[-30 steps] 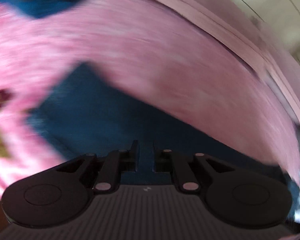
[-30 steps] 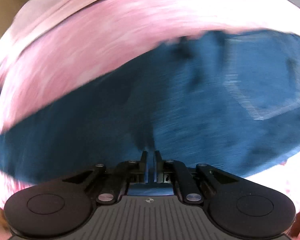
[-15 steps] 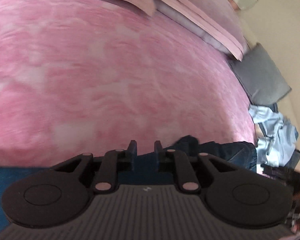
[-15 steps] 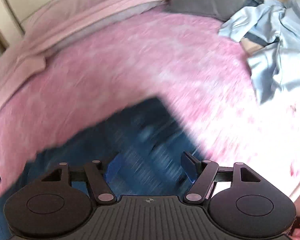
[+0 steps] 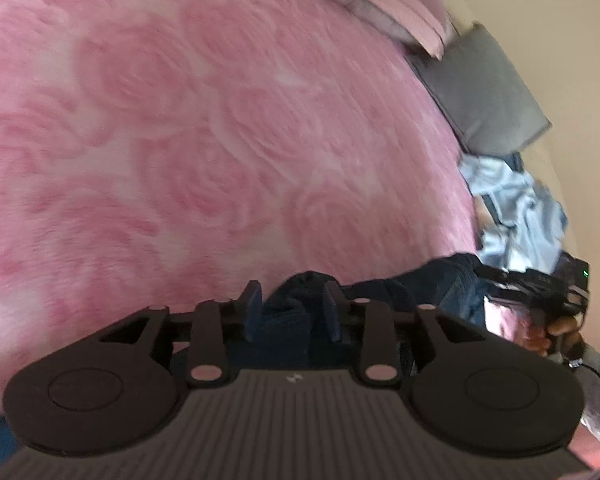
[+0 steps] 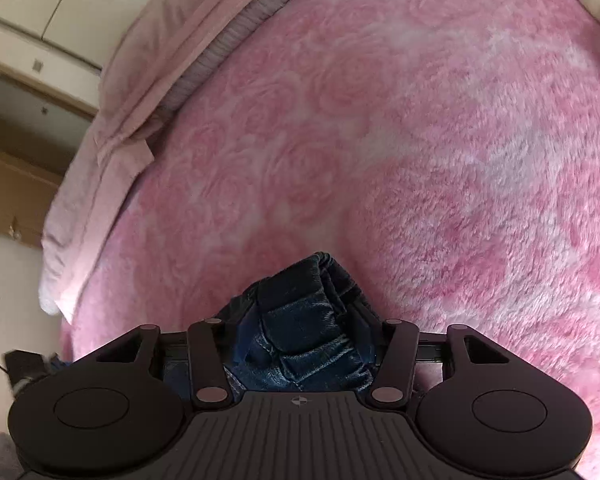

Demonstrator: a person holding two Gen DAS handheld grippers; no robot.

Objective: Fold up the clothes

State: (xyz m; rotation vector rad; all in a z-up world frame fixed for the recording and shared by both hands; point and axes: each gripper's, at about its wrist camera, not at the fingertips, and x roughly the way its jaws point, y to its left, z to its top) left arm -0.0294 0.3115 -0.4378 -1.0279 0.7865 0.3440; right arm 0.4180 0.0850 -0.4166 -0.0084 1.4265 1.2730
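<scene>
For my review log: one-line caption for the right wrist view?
Right gripper straddles bunched dark denim jeans on a pink rose-patterned blanket.

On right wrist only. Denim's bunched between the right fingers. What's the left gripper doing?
Observer: The left gripper has its jaws apart and they have just been opening. The jeans sit between them, with a gap at one pad.
Operator: Same garment as mine?
Observer: Yes, the denim runs in one strip across to the right gripper.
Operator: Anything past it?
Observer: A grey pillow lies at the edge of the pink blanket.
</scene>
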